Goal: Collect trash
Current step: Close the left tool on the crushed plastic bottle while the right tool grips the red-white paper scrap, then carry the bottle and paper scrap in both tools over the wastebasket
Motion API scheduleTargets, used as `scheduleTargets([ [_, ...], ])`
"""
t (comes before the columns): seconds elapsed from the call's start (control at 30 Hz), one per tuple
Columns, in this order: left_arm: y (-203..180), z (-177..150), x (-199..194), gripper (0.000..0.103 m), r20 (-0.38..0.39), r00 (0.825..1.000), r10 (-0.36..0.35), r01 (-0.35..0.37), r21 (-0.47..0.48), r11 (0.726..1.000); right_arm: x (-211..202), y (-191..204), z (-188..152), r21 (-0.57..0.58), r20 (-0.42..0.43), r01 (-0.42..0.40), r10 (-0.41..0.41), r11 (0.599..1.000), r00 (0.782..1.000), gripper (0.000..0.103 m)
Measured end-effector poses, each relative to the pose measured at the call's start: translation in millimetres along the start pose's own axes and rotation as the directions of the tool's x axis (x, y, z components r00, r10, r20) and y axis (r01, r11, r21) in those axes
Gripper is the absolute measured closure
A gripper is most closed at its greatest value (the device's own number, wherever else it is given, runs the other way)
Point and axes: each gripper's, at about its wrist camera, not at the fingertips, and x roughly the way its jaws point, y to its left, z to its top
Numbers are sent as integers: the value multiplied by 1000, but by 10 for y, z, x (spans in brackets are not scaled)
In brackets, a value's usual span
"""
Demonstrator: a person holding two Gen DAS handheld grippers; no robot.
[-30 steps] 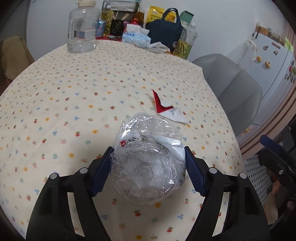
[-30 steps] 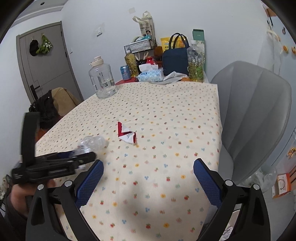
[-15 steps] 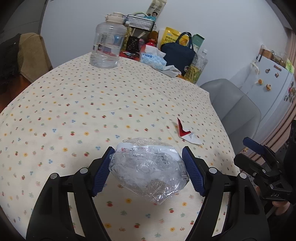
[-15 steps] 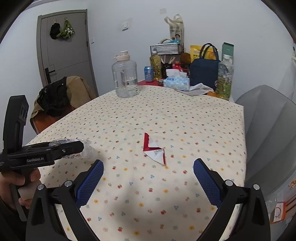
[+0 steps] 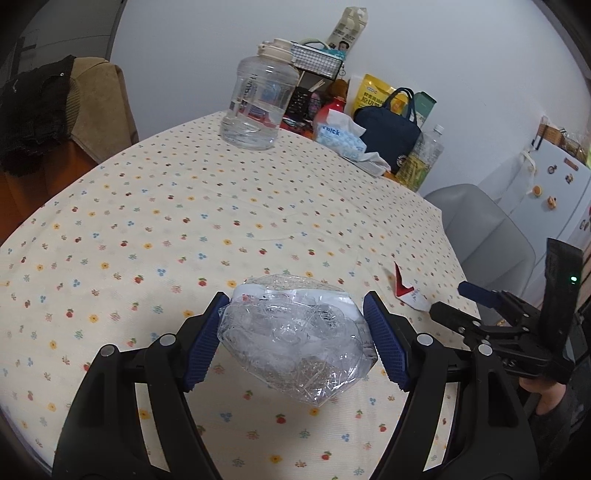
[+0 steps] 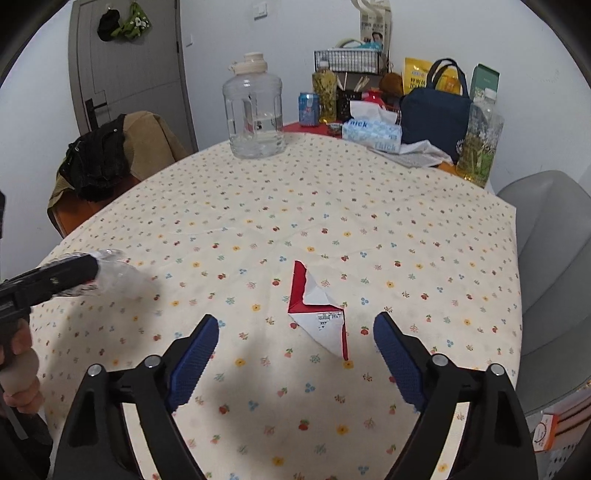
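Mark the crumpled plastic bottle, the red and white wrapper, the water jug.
crumpled plastic bottle (image 5: 295, 339), left wrist view, crushed middle.
red and white wrapper (image 6: 325, 319), right wrist view, white panel.
water jug (image 6: 255, 118), right wrist view, clear body.

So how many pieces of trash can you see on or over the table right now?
2. A crumpled clear plastic wrapper is held in the left gripper. A torn red and white paper lies on the tablecloth ahead of the right gripper, whose jaws are closing. The far clutter may hide more.

White walls (image 6: 221, 33) — grey door (image 6: 129, 74), grey chair (image 6: 550, 258)
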Motion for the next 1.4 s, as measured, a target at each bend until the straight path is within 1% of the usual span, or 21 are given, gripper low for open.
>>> scheduleTargets([
  [0.2,84,6,-27,29,8,1000,8,-8,-14,1000,303,-36,57,-4,-65,32,-32,999,997,23],
  [0.33,128,-6,-15,29,3,1000,5,-5,-24,1000,457,-10,60,-24,-100,42,-44,999,994,30],
  [0.47,149,-11,-2,29,-1,1000,2,-2,-25,1000,596,41,74,-44,-122,53,-58,998,991,30],
  [0.6,157,-13,-7,29,0,1000,2,-2,-28,1000,686,23,118,-20,-132,32,-34,999,991,30],
  [0.67,166,-11,-5,29,1,1000,3,-3,-31,1000,699,6,140,-5,-133,9,-10,1000,991,43],
  [0.7,172,-10,-5,29,2,1000,3,-3,-33,999,689,14,141,-7,-128,7,-8,1000,992,48],
  [0.73,172,-5,-5,29,2,1000,5,-5,-34,999,681,20,141,-6,-128,0,-1,1000,992,59],
  [0.87,165,-4,-6,29,2,1000,7,-7,-31,1000,626,36,115,-6,-138,1,-1,1000,990,60],
  [0.97,145,3,-15,29,3,1000,3,-3,-27,1000,524,54,49,-7,-129,-12,11,1000,992,60],
  [1.2,13,22,-46,29,9,1000,-17,17,-3,1000,57,29,-74,13,-50,-24,24,1000,998,60],
  [1.4,-266,18,-81,29,22,998,-53,52,50,997,-285,-77,-228,51,-4,-33,33,998,999,60],
])
